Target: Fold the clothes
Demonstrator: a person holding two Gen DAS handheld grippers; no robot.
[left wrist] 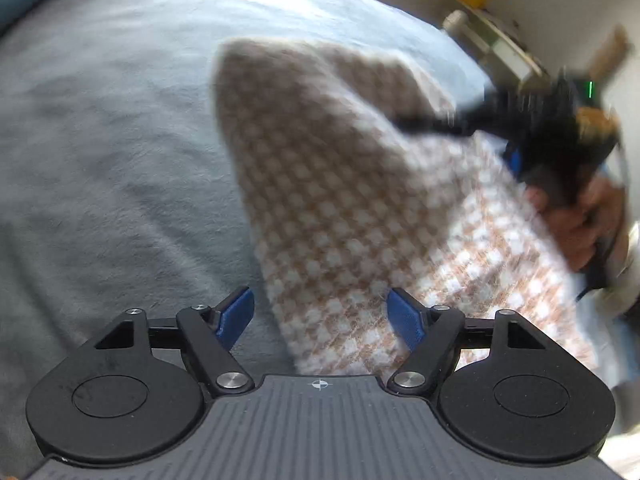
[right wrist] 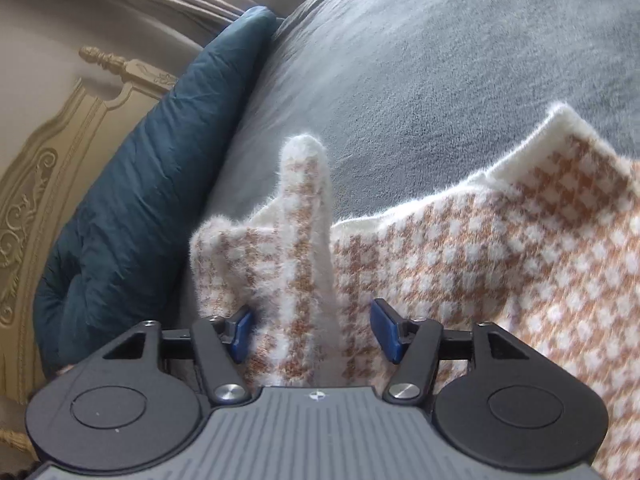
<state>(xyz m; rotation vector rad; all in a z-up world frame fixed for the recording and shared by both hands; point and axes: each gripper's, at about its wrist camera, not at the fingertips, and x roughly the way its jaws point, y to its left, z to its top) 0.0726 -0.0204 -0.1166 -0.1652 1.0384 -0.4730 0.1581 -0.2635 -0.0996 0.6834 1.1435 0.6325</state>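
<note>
A fuzzy tan-and-white houndstooth sweater (left wrist: 340, 184) lies on the grey bedspread (left wrist: 100, 160), partly folded, with a white ribbed hem (right wrist: 520, 152). My left gripper (left wrist: 320, 320) is open just above the sweater's near edge, which shows between the blue pads (left wrist: 236, 318). My right gripper (right wrist: 314, 332) is open too. A raised ridge of the sweater (right wrist: 308, 216) stands between its jaws, unpinched. In the left wrist view the right gripper (left wrist: 420, 126) is a motion-blurred black shape over the sweater's far right side, held by a hand (left wrist: 580, 220).
A dark teal pillow (right wrist: 140, 200) lies along the bed's edge, against an ornate gold-trimmed headboard (right wrist: 40, 200). A cluttered shelf (left wrist: 492, 40) stands by the wall beyond the bed. Bare grey bedspread (right wrist: 440, 60) stretches past the sweater.
</note>
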